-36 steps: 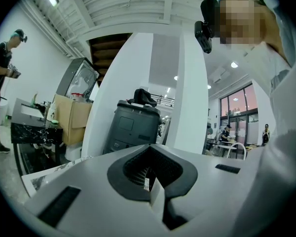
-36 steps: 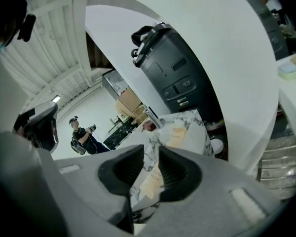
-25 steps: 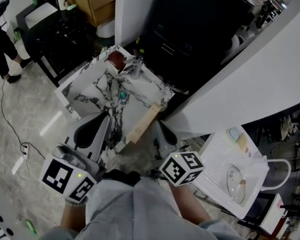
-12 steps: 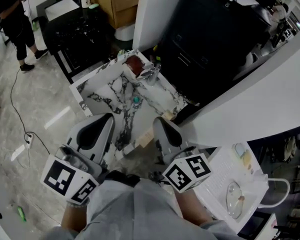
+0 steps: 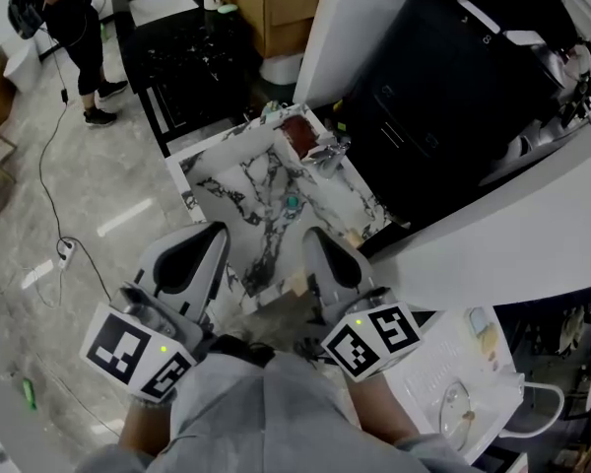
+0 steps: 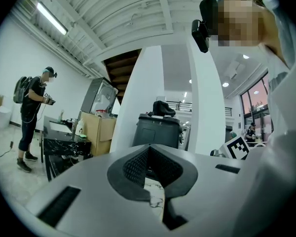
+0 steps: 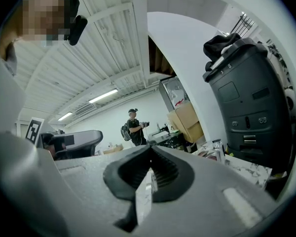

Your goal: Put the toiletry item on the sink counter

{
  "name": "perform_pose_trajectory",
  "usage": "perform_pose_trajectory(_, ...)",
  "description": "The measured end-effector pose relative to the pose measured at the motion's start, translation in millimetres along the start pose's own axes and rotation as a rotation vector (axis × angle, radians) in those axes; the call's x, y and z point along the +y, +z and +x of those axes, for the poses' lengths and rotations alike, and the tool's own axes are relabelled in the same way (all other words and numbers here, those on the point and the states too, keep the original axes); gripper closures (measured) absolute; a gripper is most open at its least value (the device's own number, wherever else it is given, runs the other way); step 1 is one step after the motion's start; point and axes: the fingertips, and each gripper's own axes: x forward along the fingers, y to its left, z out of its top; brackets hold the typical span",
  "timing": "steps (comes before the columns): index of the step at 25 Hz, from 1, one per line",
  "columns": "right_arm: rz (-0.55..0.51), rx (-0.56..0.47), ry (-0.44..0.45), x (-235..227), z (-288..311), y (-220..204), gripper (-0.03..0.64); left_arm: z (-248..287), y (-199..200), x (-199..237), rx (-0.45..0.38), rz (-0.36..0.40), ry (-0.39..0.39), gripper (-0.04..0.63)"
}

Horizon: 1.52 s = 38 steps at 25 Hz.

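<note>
A white marble sink counter [image 5: 238, 190] with black veins stands on the floor ahead of me, below both grippers. It carries a chrome faucet [image 5: 331, 152] and a red-brown basin [image 5: 297, 132] at its far end. A small teal item [image 5: 292, 202] lies on the marble near the middle. My left gripper [image 5: 213, 231] and right gripper [image 5: 312, 235] are held side by side above the counter's near edge. Both are shut with nothing between the jaws, as the left gripper view [image 6: 149, 150] and right gripper view [image 7: 150, 150] also show.
A tall black cabinet [image 5: 443, 106] stands right of the counter, beside a curved white wall [image 5: 512, 235]. At the back are a black table [image 5: 187, 57] and a cardboard box [image 5: 271, 3]. A person [image 5: 64, 28] stands far left. A white tray [image 5: 453, 382] sits low right.
The head view has swung, so the counter sits farther up and to the right. The right gripper has risen level with the left. Both stay shut.
</note>
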Motion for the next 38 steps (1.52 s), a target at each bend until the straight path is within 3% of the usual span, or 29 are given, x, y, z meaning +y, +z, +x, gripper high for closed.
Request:
perform_pose_trajectory(14,-0.089,0.020,0.040,23.2,8.7,-3.6,0.618,-9.5,-1.2,6.3,-0.010,-0.006,0.005,0.591)
perform_pose_trajectory(38,-0.040,0.031,-0.026,7.7,-13.2,-8.5,0.618,0.3,-10.7,-11.0,0.009,-0.024,-0.057,0.591)
